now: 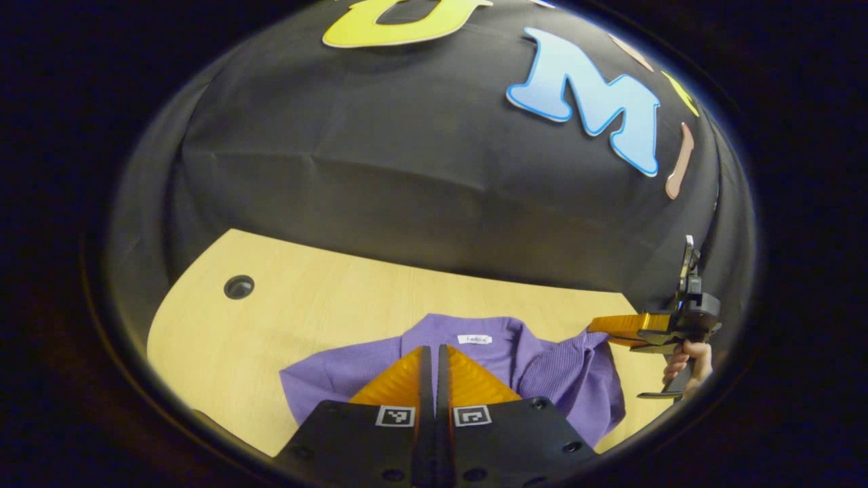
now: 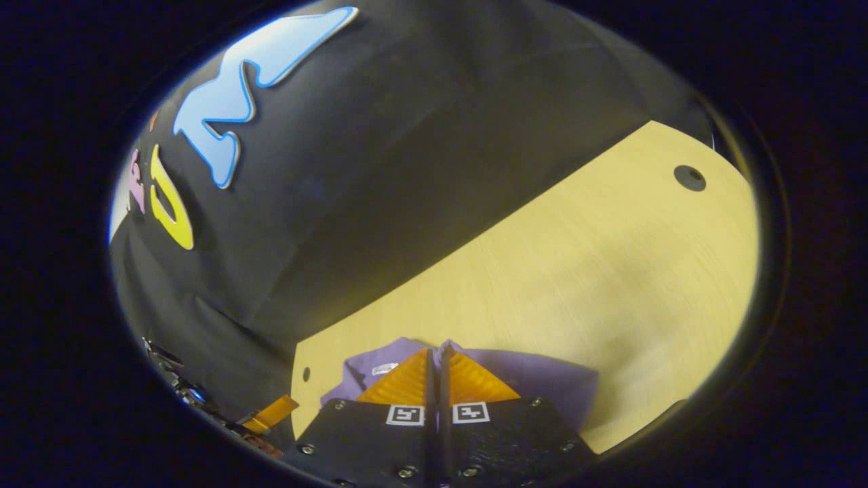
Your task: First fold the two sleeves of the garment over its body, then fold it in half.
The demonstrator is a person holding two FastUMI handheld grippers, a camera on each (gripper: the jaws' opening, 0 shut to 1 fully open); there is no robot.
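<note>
Left gripper view: one purple shirt (image 1: pixel 475 359) lies on the wooden table (image 1: pixel 325 298), collar away from me, right under and ahead of the left gripper (image 1: pixel 434 356). Its fingers are pressed together, nothing between them. The right gripper (image 1: pixel 610 329) hovers by the shirt's right sleeve, seemingly closed too; can't tell if it pinches cloth.

Right gripper view: the right gripper (image 2: pixel 436 359), fingers together, sits over the same shirt (image 2: pixel 542 386), long axis running toward the wall. One shirt, two grippers.

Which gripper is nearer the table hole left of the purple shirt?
Left. Left gripper hovers over the shirt, hole up-left; right gripper sits at the opposite sleeve.
</note>
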